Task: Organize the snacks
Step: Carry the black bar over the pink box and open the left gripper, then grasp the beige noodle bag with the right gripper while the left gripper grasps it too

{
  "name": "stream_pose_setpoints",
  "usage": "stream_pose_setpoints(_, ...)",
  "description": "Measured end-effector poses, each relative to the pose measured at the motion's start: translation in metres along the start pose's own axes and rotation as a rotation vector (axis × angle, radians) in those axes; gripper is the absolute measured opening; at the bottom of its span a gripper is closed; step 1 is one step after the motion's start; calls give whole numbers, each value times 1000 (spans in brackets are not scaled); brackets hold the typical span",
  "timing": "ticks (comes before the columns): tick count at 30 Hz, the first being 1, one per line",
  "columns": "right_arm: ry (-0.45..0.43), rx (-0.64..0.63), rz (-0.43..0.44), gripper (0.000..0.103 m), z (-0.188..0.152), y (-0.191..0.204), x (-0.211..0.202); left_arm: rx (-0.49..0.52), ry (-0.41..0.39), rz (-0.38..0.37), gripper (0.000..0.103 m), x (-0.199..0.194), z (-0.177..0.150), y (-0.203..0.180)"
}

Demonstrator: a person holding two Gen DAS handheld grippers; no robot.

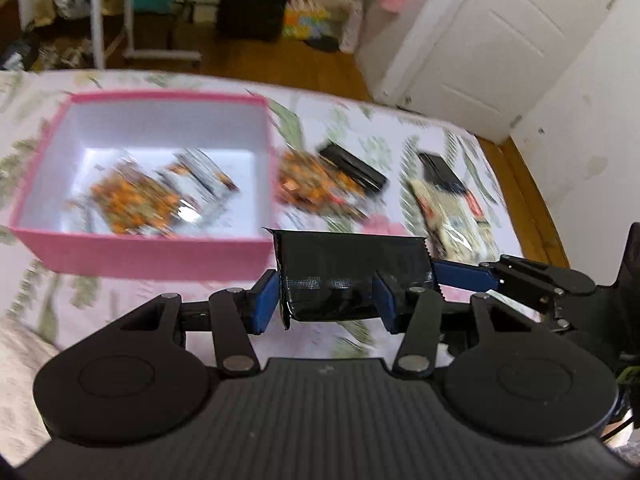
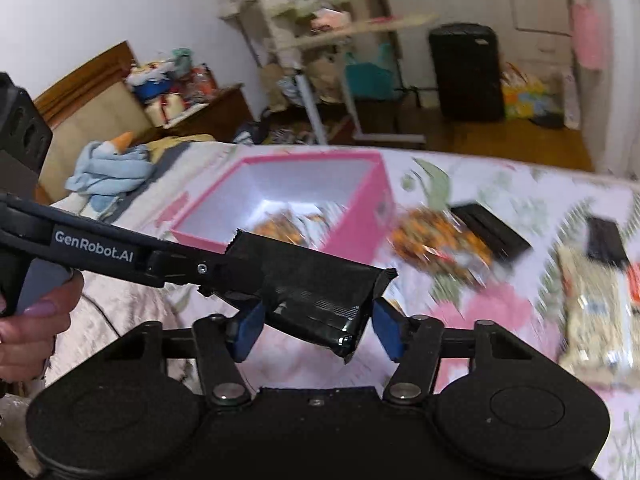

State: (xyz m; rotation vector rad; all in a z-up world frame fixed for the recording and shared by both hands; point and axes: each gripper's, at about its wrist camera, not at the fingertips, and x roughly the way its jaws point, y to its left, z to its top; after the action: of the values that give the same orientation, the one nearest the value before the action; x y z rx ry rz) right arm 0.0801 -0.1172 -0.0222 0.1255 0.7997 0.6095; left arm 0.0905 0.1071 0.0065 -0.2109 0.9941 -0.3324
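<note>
The black snack packet [image 1: 352,276] sits nearest the lens, raised clear of the bed [image 1: 340,120] and spanning both tools. The left hand-held gripper [image 1: 326,300] is clamped across its lower part: 1 blue pad presses the packet's left edge, the other presses its face. In the right wrist view, the right hand-held gripper [image 2: 316,326] straddles the packet's other end; its left pad appears to touch the wrapper, its right pad stands just beside it — whether this grip is complete cannot be told.

Probable reason for the 2-point hold: a limp foil pack sags from 1 grip, so a second support keeps it level for transfer.

The pink box [image 1: 256,248] lies just beyond, open-topped, holding 2 orange-printed packets [image 1: 132,200]. Loose snacks [image 1: 320,184] remain on the bed to its right — sorting is judged partway done.
</note>
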Motion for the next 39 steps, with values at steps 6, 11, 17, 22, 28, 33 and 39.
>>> stream_pose_setpoints(6, -24, -12, 86, 46, 40, 5, 36, -34, -30, 80, 49, -2, 24, 41)
stream_pose_setpoints(11, 14, -7, 122, 46, 58, 3, 81, -74, -48, 133, 49, 16, 42, 76)
stream_pose_setpoints(17, 66, 32, 107, 46, 57, -4, 122, -115, 0, 156, 49, 54, 50, 106)
stream_pose_setpoints(22, 104, 4, 67, 45, 53, -1, 143, -120, 17, 176, 49, 77, 51, 118)
stream_pose_setpoints(28, 54, -49, 16, 47, 49, 4, 132, -123, 10, 217, 56, 85, 43, 121)
stream_pose_setpoints(33, 13, -25, 21, 48, 45, -5, 95, -109, 7, 193, 56, 71, 38, 116)
stream_pose_setpoints(39, -47, -7, -2, 52, 39, -18, 43, -52, 7, 139, 56, 45, 35, 91)
